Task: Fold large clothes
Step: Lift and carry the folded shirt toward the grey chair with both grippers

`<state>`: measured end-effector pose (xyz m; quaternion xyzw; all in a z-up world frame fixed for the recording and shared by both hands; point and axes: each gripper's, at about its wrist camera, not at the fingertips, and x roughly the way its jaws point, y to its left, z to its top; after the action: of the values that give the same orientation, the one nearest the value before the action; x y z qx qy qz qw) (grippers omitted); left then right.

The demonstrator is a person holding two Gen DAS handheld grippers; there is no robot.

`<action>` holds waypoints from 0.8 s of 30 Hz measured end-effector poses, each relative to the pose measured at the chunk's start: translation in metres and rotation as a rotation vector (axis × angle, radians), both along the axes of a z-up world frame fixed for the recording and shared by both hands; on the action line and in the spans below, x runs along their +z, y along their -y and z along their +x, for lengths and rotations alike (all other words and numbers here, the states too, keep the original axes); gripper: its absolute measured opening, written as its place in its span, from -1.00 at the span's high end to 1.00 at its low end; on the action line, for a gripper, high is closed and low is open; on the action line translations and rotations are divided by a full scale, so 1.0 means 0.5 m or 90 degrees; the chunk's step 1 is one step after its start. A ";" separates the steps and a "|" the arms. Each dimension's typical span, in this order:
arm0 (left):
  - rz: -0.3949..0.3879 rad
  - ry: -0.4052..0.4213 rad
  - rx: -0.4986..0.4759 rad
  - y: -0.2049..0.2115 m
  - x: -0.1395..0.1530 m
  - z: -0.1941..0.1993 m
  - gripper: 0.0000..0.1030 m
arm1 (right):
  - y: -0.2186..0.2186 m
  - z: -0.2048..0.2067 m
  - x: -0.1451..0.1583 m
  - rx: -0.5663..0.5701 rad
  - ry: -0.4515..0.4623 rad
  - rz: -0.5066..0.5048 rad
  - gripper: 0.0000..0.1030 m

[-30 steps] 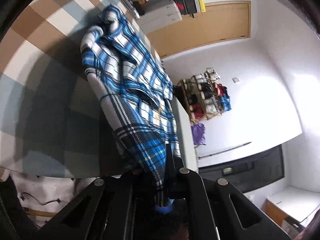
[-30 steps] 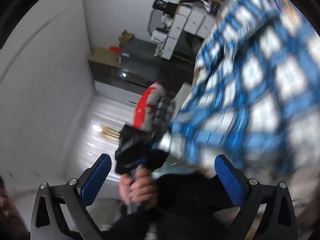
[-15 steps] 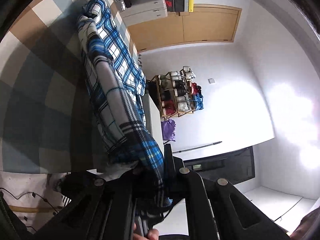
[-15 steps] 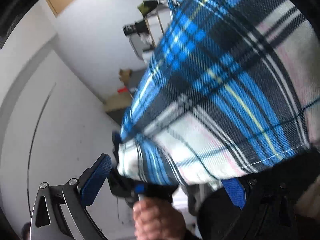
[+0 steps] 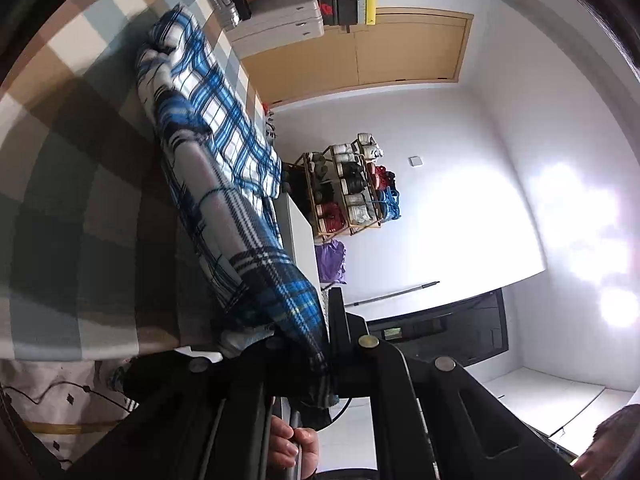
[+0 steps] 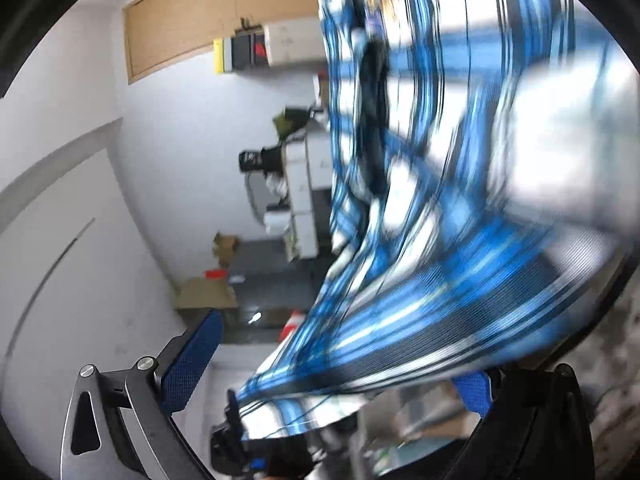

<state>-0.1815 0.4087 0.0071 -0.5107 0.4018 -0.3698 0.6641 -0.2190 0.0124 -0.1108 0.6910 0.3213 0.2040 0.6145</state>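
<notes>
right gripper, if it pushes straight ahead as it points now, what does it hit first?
Most likely the plaid shirt, draped right across the open right gripper. The blur makes depth hard to judge.

A plaid shirt (image 5: 224, 160) in blue, white and black, crossed by thin yellow lines, is being shown against a bed cover (image 5: 60, 160) checked in tan, pale blue and white. Blue textured pads (image 6: 192, 360) are being shown on the black right gripper (image 6: 332, 376).
</notes>
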 end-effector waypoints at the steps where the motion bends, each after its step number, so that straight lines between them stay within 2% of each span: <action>1: 0.003 0.002 0.001 0.000 0.004 0.004 0.97 | 0.009 -0.004 0.000 -0.002 -0.004 -0.005 -1.00; 3: 0.012 0.008 0.008 0.000 0.014 0.011 0.97 | 0.032 -0.003 -0.006 0.016 -0.021 0.000 -1.00; 6: 0.025 0.012 0.006 0.009 0.018 0.019 0.97 | 0.050 -0.020 0.011 0.115 -0.016 -0.008 -1.00; 7: 0.028 0.011 0.005 0.014 0.017 0.021 0.97 | 0.055 -0.021 0.021 0.139 -0.009 -0.026 -1.00; 9: 0.032 0.008 -0.001 0.022 0.010 0.023 0.97 | 0.085 -0.055 0.071 0.167 0.029 -0.107 -1.00; 11: 0.038 0.004 -0.004 0.028 0.003 0.024 0.97 | 0.130 -0.077 0.116 0.155 0.059 -0.170 -1.00; 13: 0.043 -0.003 -0.007 0.037 -0.006 0.024 0.97 | 0.219 -0.094 0.166 0.096 0.084 -0.209 -1.00; 15: 0.050 -0.008 -0.006 0.035 -0.010 0.027 0.97 | 0.281 -0.090 0.203 0.043 0.067 -0.243 -1.00; 16: 0.053 -0.010 -0.006 0.038 -0.012 0.027 0.97 | 0.335 -0.083 0.221 -0.007 0.046 -0.259 -1.00; 18: 0.054 -0.014 -0.006 0.038 -0.014 0.028 0.97 | 0.402 -0.082 0.231 -0.053 0.008 -0.293 -1.00; 22: 0.064 -0.016 -0.009 0.033 -0.014 0.027 0.97 | 0.452 -0.066 0.223 -0.039 -0.079 -0.380 -1.00; 24: 0.070 -0.016 -0.008 0.032 -0.013 0.029 0.97 | 0.451 -0.052 0.222 -0.004 -0.093 -0.466 -1.00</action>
<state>-0.1668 0.3928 0.0008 -0.4755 0.4329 -0.3453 0.6836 -0.2449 -0.2130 0.0004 0.4395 0.4138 0.0241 0.7969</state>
